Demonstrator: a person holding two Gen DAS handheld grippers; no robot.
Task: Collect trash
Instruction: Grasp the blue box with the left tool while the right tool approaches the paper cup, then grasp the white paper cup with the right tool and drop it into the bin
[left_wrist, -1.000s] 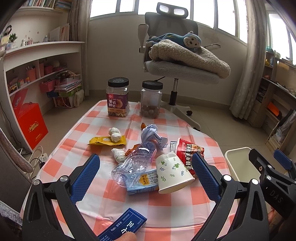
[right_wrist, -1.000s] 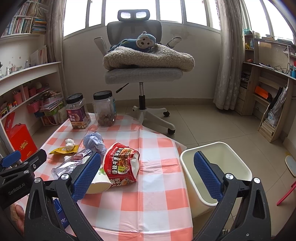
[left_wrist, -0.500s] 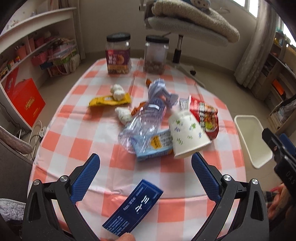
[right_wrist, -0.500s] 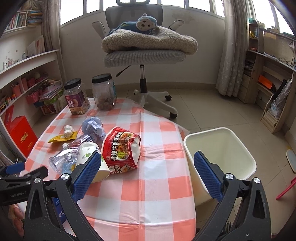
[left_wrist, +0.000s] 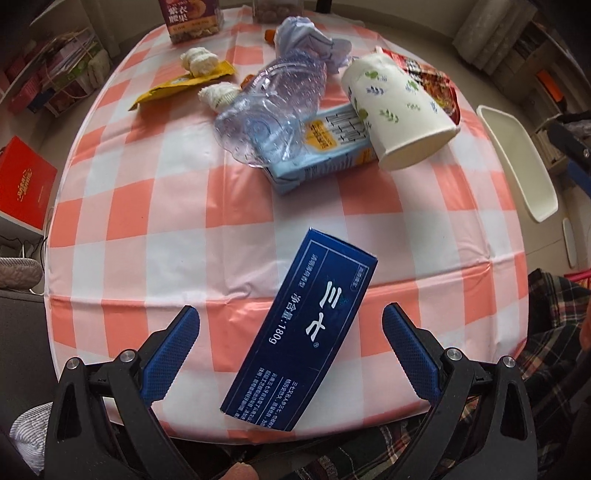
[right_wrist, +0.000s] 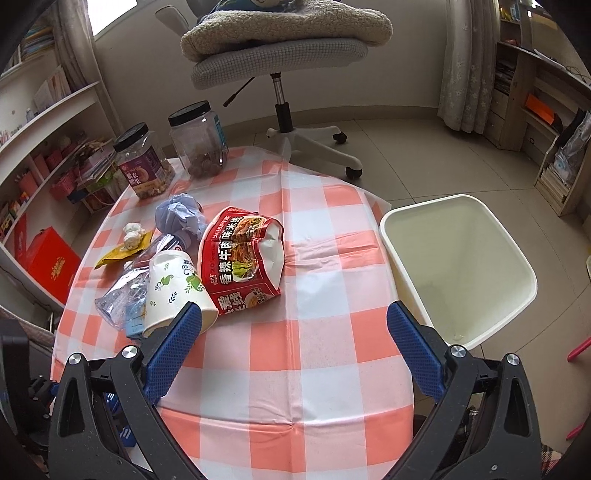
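Observation:
A dark blue box (left_wrist: 301, 330) lies at the near edge of the checked table (left_wrist: 147, 206). My left gripper (left_wrist: 291, 325) is open above it, fingers either side, apart from it. Behind lie a crushed clear bottle (left_wrist: 273, 110), a light blue carton (left_wrist: 325, 151), a paper cup (left_wrist: 399, 110) on its side and a red snack bag (right_wrist: 240, 258). My right gripper (right_wrist: 293, 325) is open and empty over the table's near right part. A white bin (right_wrist: 458, 266) stands on the floor right of the table.
Two black-lidded jars (right_wrist: 142, 166) stand at the table's far edge. A yellow wrapper (left_wrist: 184, 85), white tissue balls (left_wrist: 218, 94) and a crumpled lilac bag (right_wrist: 179, 214) lie among the trash. An office chair (right_wrist: 280, 55) stands behind; shelves line the left wall.
My left gripper has tilted down and drawn back over the blue box at the near edge. My right gripper has risen and tilted down, bringing the table and the bin's inside into fuller view.

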